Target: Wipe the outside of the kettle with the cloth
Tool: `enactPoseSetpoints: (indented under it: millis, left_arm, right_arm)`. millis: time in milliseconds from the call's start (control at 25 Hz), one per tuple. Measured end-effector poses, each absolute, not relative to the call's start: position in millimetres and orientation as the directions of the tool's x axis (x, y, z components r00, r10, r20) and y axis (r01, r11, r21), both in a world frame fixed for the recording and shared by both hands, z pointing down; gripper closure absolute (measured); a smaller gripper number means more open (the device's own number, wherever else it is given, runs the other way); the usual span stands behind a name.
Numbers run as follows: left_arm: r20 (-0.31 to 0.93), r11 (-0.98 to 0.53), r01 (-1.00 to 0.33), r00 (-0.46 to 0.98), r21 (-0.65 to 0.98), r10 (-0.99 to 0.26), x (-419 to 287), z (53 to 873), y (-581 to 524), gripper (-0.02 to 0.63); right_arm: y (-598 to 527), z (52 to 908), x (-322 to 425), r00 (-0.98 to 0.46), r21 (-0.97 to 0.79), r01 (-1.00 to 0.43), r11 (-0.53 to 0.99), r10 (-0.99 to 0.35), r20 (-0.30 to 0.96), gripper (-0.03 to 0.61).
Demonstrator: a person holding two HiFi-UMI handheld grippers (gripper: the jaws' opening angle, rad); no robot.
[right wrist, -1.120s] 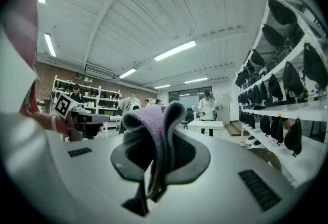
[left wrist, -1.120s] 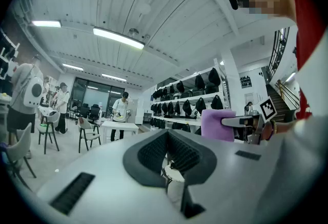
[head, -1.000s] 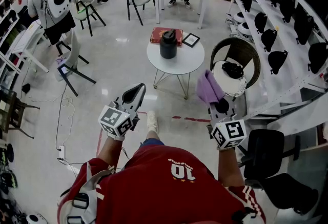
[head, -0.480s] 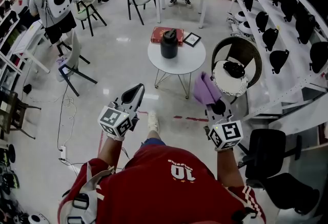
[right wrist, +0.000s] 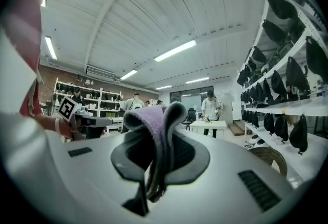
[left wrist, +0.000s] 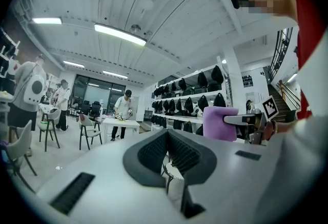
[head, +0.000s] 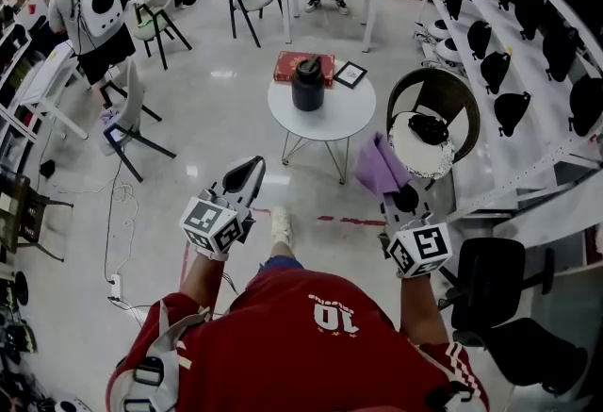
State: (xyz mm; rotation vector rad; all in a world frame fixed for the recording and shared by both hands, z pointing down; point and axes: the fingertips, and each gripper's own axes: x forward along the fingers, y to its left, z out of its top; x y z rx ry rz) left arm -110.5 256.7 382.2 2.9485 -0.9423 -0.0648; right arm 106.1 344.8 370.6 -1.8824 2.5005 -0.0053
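Purple cloth (right wrist: 149, 115) pinched in right claw (right wrist: 159, 147), kettle (head: 308, 84) only overhead

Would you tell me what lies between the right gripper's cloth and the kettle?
In the head view, only bare floor and the bare white top of the round table lie between the cloth in the right gripper and the kettle.

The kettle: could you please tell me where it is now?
In the head view, the kettle stands on the round table ahead, near its far edge, beside a red book and a frame.
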Motion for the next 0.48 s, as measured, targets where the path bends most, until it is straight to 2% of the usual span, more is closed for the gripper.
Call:
enactPoseSetpoints:
  millis: [480]
  left_arm:
    - [-0.007,-0.808,-0.585,0.810,0.073,-0.587,-99,386,202,0.606]
  right_arm:
    - [288,370,119,-0.293,-0.022,-0.956,0.293,-0.956,0.000,0.529]
